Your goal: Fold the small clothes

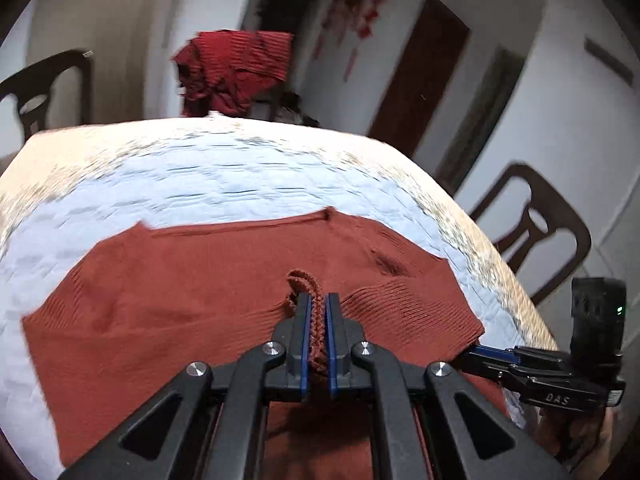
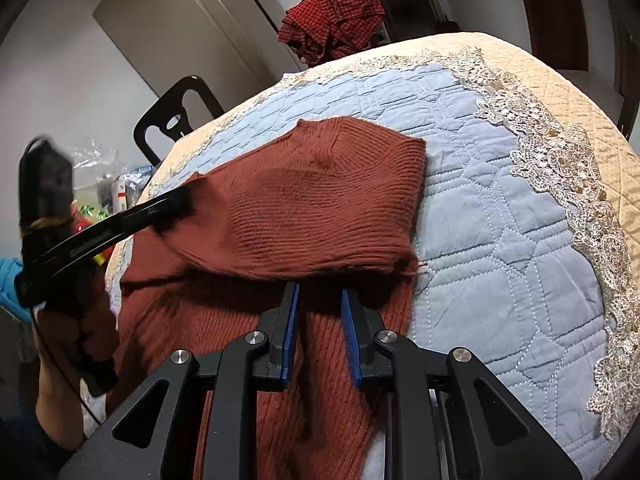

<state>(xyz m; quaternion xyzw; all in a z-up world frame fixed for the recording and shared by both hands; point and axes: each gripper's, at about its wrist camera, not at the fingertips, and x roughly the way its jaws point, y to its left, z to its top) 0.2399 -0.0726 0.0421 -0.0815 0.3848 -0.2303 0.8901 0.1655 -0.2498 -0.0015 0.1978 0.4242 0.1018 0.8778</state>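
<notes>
A rust-red knit sweater (image 1: pixel 192 280) lies on the light blue quilted table cover (image 1: pixel 224 184). My left gripper (image 1: pixel 317 300) is shut on a bunched ribbed edge of the sweater (image 1: pixel 316 320), held just above the rest of it. In the right wrist view the sweater (image 2: pixel 304 200) has its upper part folded over, with the left gripper (image 2: pixel 176 204) at its left edge. My right gripper (image 2: pixel 319 296) is open, its blue pads (image 2: pixel 292 320) just behind the folded edge, over the lower sweater. It shows at the right of the left wrist view (image 1: pixel 480 350).
A red checked garment (image 1: pixel 236 72) hangs over a chair beyond the far table edge; it also shows in the right wrist view (image 2: pixel 336 20). Dark chairs (image 1: pixel 536 232) (image 2: pixel 176 120) stand beside the table. A lace border (image 2: pixel 560 168) runs along the cover's right side.
</notes>
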